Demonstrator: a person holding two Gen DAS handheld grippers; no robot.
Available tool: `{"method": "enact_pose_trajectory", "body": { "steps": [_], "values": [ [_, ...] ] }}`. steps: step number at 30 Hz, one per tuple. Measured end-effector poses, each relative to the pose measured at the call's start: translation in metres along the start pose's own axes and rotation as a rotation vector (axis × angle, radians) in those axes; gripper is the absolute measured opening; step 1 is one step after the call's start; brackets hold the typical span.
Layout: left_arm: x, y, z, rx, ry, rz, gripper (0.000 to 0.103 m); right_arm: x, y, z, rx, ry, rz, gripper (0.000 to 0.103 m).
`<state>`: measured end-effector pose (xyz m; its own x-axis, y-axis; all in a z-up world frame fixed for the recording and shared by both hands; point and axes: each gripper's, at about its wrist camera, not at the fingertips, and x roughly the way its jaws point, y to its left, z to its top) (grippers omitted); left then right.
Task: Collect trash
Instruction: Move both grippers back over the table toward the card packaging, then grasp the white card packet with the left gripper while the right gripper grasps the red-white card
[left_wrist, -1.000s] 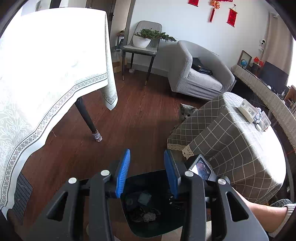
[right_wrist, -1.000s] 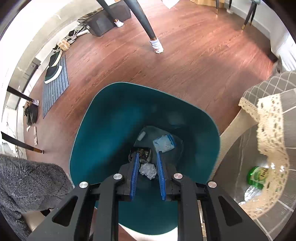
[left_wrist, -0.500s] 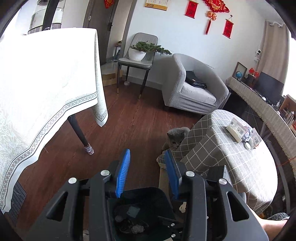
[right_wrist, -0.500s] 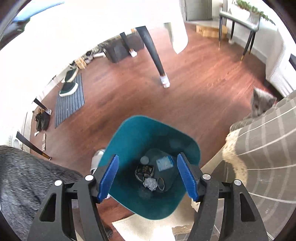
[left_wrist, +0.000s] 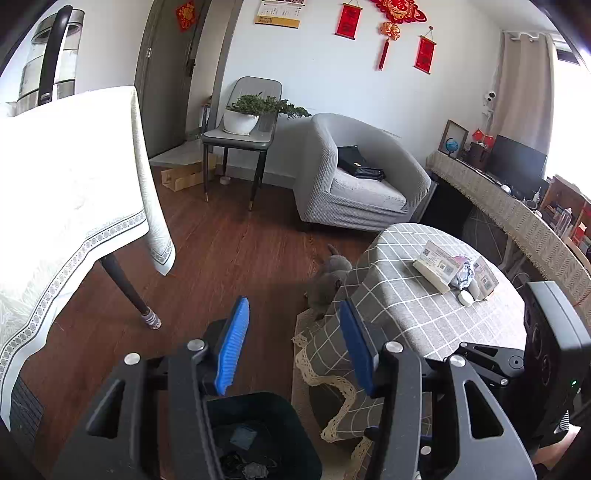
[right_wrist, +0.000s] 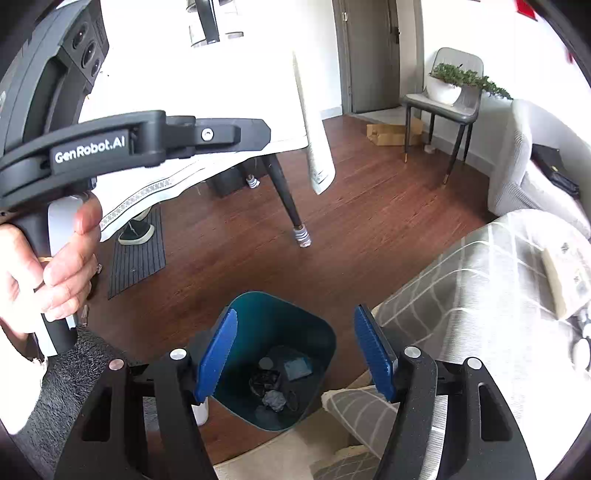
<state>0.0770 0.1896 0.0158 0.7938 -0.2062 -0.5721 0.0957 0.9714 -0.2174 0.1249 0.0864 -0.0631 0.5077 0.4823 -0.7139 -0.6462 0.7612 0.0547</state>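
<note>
A teal trash bin (right_wrist: 295, 321) stands on the wood floor beside the low checked-cloth table (left_wrist: 424, 302). Inside it lie a crumpled white paper (right_wrist: 274, 399), a blue packet (right_wrist: 296, 368) and dark scraps. My right gripper (right_wrist: 295, 312) hangs open high above the bin with nothing between its blue pads. My left gripper (left_wrist: 291, 306) is over the bin's rim (left_wrist: 266, 397); its jaws are opening and hold nothing. On the low table sit a white box (left_wrist: 437, 266), a crumpled wrapper (left_wrist: 465, 275) and a small white lid (left_wrist: 466, 297).
A grey cat (left_wrist: 328, 280) sits on the floor against the low table. A dining table with a white cloth (left_wrist: 74, 192) and dark leg (left_wrist: 129, 295) is on the left. Behind are a grey armchair (left_wrist: 354, 177) and a chair bearing a plant (left_wrist: 240, 136). A hand (right_wrist: 55, 266) grips the left tool's handle.
The right gripper opened and let go of the crumpled paper, which now lies in the bin, then rose well above it. The left gripper lifted too and its jaws widened. The cat turned away.
</note>
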Motion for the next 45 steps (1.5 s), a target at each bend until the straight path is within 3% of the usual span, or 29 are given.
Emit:
{"method": "enact_pose_trajectory", "body": {
  "steps": [13, 20, 25, 28, 37, 45],
  "values": [
    [0.039, -0.06, -0.002, 0.052, 0.037, -0.054, 0.061, -0.073, -0.082, -0.017, 0.094, -0.119, -0.199, 0.077],
    [0.059, -0.091, -0.006, 0.084, 0.054, -0.078, 0.07, -0.093, -0.126, -0.029, 0.178, -0.154, -0.274, 0.078],
    [0.07, -0.115, -0.006, 0.107, 0.064, -0.099, 0.07, -0.112, -0.153, -0.042, 0.219, -0.184, -0.338, 0.078],
    [0.081, -0.133, -0.004, 0.128, 0.074, -0.074, 0.07, -0.12, -0.169, -0.049, 0.252, -0.195, -0.365, 0.078],
    [0.118, -0.171, 0.006, 0.096, 0.137, -0.08, 0.07, -0.134, -0.203, -0.064, 0.329, -0.217, -0.39, 0.078],
    [0.175, -0.185, 0.018, -0.008, 0.247, -0.078, 0.059, -0.134, -0.222, -0.077, 0.379, -0.214, -0.35, 0.073]
  ]
}}
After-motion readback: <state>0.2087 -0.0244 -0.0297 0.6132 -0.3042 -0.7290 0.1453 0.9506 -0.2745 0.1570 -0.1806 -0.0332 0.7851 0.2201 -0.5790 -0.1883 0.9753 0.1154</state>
